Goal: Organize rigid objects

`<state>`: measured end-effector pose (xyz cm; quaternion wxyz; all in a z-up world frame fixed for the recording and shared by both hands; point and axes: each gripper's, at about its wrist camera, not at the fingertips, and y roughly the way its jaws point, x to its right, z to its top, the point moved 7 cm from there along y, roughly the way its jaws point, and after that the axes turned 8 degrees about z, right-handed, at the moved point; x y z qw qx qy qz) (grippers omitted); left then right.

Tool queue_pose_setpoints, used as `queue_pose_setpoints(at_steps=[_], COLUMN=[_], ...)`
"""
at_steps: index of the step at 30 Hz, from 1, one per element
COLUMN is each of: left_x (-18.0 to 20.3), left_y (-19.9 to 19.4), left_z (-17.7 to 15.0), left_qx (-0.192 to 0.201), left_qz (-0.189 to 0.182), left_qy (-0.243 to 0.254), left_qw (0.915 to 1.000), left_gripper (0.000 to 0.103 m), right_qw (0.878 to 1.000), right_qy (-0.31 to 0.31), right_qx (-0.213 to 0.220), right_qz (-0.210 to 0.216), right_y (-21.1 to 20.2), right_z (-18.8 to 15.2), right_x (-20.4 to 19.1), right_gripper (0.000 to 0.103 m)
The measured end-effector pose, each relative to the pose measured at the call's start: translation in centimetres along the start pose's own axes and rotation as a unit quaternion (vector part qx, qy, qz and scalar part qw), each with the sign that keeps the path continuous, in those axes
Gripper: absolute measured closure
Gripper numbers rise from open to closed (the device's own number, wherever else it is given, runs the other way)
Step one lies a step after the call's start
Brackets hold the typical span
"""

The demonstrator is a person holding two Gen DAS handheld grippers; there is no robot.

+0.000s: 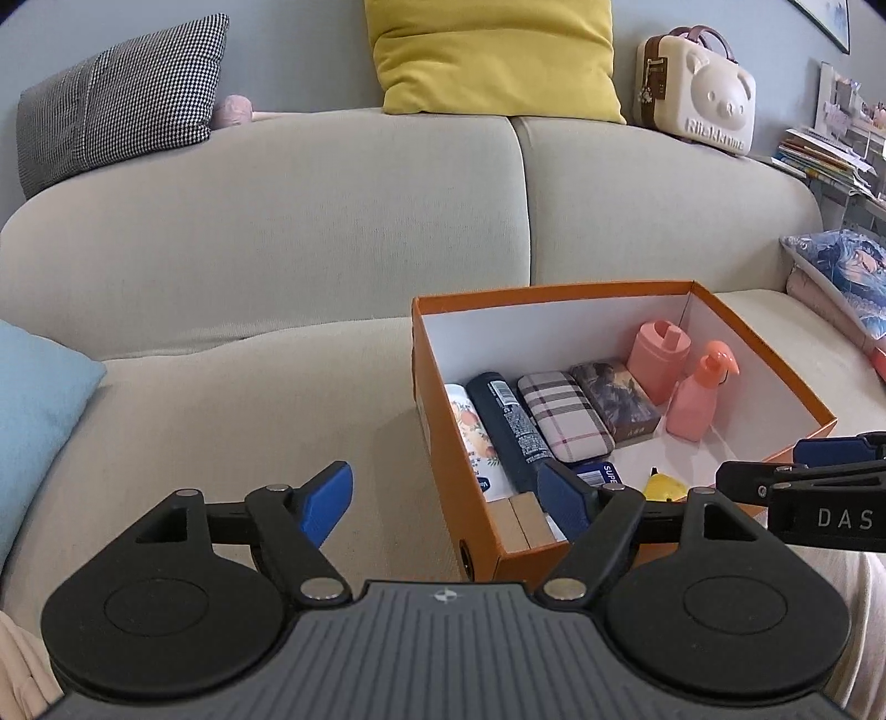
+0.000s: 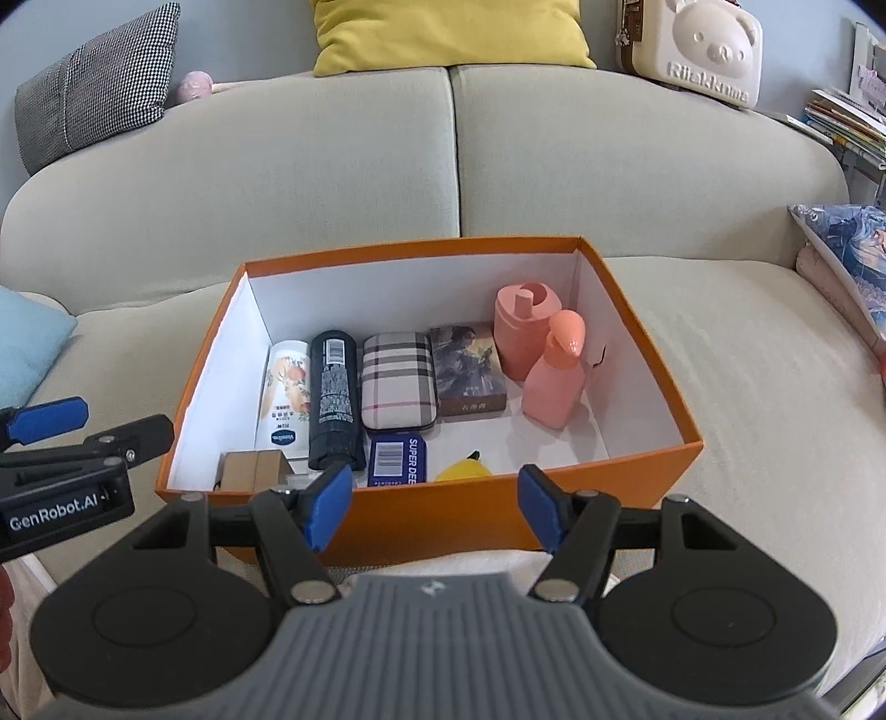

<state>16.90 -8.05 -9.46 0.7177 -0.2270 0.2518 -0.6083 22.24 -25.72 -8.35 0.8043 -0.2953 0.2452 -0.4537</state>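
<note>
**Both hand-held grippers empty at near edge of orange box on sofa**

Left hand-held gripper (image 1: 446, 501): jaws spread wide, nothing between them. Right blue pad overlaps the near-left corner of the box in the left wrist view; left pad is over bare sofa seat.

Right hand-held gripper (image 2: 434, 507): jaws spread wide, nothing held. Both pads sit just in front of the near wall of the box.

Orange box (image 2: 498, 512): open-topped, white inside, resting on the beige sofa (image 2: 332, 166) seat.

Contents, near row: small cardboard box (image 2: 252, 468) in the near-left corner, blue "SUPER DEE…" packet (image 2: 396, 459) lying flat, yellow object (image 2: 465, 471) mostly hidden by the near wall.

Middle row, lying side by side, left to right: white Vaseline tube (image 2: 285, 393) against the left wall, black bottle (image 2: 335, 396), plaid case (image 2: 396, 379), dark illustrated box (image 2: 468, 368).

Right of these, upright: pink spray bottle (image 2: 554, 371), and just behind it, touching or nearly so, a pink container (image 2: 523, 329). Right part of the box floor is bare.

Far: houndstooth cushion (image 2: 94, 83) on the backrest at left, yellow cushion (image 2: 448, 33) at centre, cream bear-face case (image 2: 703, 47) at right. Light-blue cushion (image 2: 27, 343) on the seat at left.
</note>
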Motion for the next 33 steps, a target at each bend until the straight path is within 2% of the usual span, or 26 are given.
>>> queue_pose_setpoints(at_steps=[33], left_x=[0.2], left_y=[-1.1], left_z=[0.5], left_qx=[0.015], left_qz=[-0.006], left_qy=[0.004], left_qw=[0.9999], left_gripper=[0.013], right_qw=[1.000], right_qy=[-0.010], right_qx=[0.003], right_qz=[-0.001], right_y=[-1.0], right_z=[-0.2], right_x=[-0.9], right_gripper=[0.036])
